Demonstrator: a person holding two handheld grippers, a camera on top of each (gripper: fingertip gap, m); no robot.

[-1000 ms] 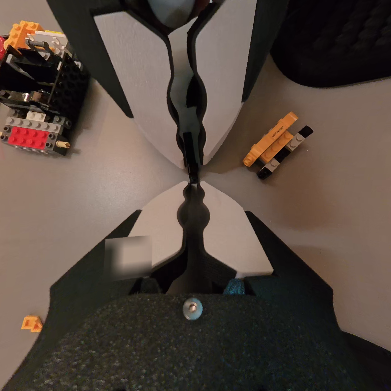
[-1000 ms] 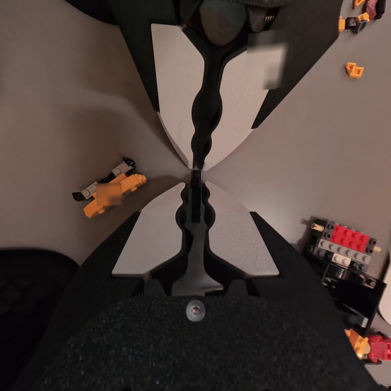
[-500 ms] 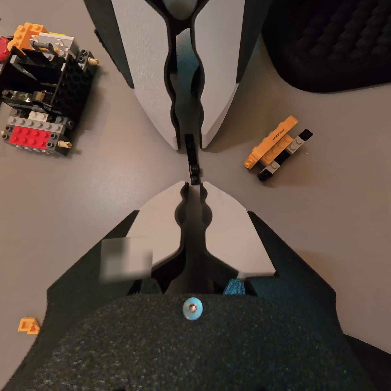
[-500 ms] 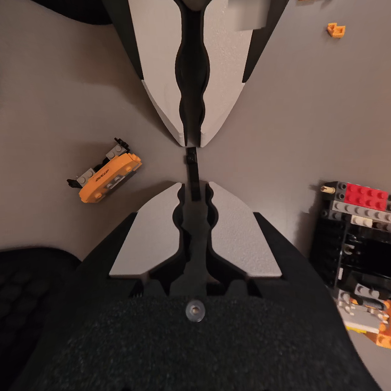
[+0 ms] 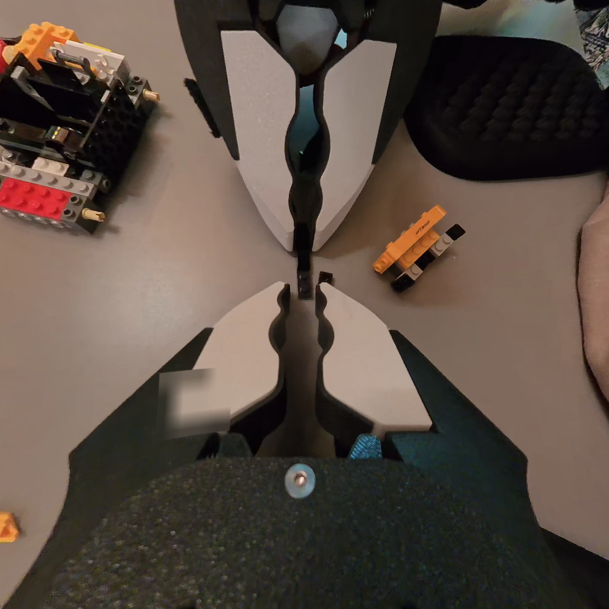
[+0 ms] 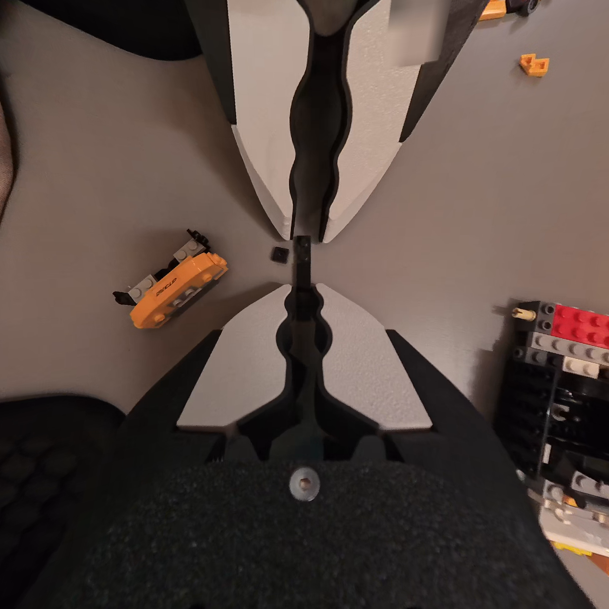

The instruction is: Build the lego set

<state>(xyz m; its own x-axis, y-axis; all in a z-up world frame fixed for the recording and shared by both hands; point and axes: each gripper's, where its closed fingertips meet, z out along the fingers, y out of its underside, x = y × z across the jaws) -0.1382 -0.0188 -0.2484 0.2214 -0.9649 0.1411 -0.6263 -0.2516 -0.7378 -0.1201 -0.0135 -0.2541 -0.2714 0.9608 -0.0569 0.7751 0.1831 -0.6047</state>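
Right tongs (image 6: 304, 290) pinching one black strip (image 6: 302, 260), left tongs (image 5: 303, 290) spread beside one tiny black piece (image 5: 325, 277)

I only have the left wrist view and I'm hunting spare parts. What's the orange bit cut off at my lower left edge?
Observer: A small orange bracket, lying loose.
Operator: Anything else back there?
Observer: More pieces, orange and dark, at the frame's top edge, beyond the open left gripper.
Operator: How deep is the bar held?
Observer: The bar runs back into the first hollow of the shut right gripper.
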